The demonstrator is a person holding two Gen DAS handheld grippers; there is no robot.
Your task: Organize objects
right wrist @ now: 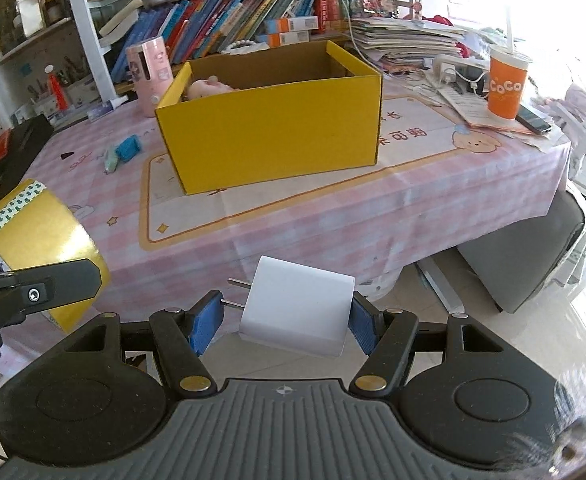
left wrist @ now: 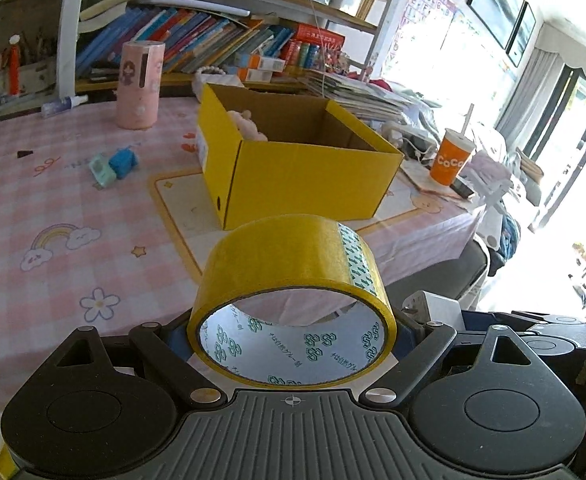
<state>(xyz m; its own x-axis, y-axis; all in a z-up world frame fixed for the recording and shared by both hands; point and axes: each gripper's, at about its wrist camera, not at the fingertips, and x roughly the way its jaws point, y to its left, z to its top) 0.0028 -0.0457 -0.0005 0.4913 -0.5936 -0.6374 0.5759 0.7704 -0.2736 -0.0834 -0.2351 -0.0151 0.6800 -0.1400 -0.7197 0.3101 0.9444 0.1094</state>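
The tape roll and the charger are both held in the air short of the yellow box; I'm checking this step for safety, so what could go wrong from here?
1. The left tool holds the tape roll across its round sides, so it might roll out.
2. The white charger sits tilted in the right tool, prongs beside one pad; it may twist or slip.
3. The yellow box already holds a pink toy at one end; dropped items could land on it.
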